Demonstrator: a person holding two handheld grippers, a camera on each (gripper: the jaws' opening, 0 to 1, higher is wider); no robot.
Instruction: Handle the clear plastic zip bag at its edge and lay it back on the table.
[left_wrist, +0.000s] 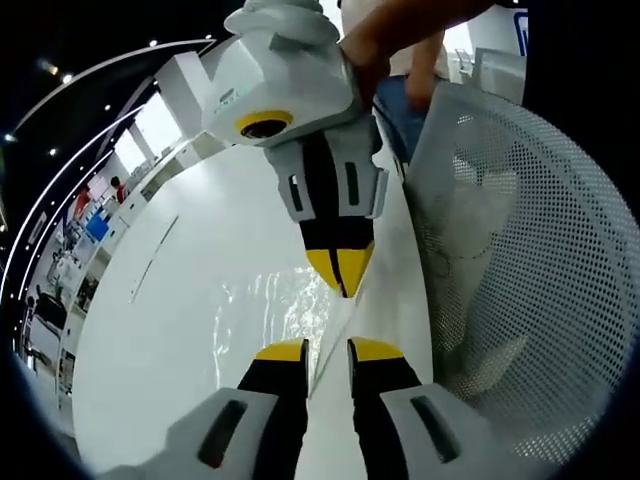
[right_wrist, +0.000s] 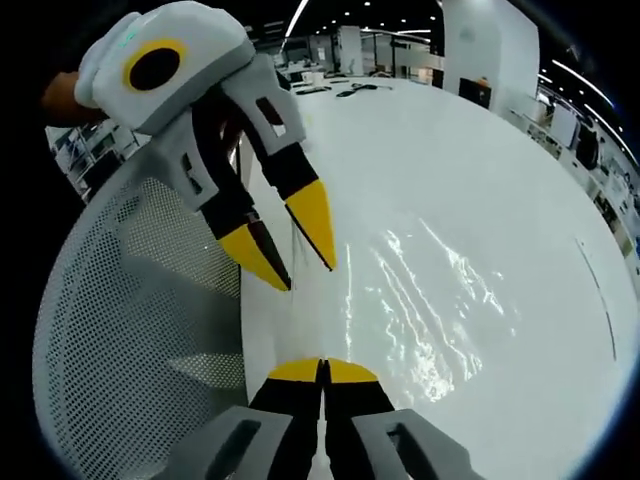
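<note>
Left gripper (left_wrist: 328, 350), rising from the bottom of the left gripper view, has its yellow tips slightly parted, with a thin pale edge running up between them; whether they pinch the bag (left_wrist: 265, 315) cannot be told. The bag lies flat and glossy on the white counter (left_wrist: 160, 300), just ahead of the tips. The right gripper (left_wrist: 340, 272) comes down from above, tips pressed together at the bag's near edge. A white mesh basket (left_wrist: 520, 230) stands at the right.

In the right gripper view, the right gripper (right_wrist: 322, 368) has its tips pressed together at the counter's (right_wrist: 420, 150) edge, beside the bag (right_wrist: 430, 310). The left gripper (right_wrist: 290, 250) hangs over it, tips spread. The basket (right_wrist: 130, 300) sits left.

The bag looks light, limp and slippery, so a firm pinch at the sealed edge seems best.
</note>
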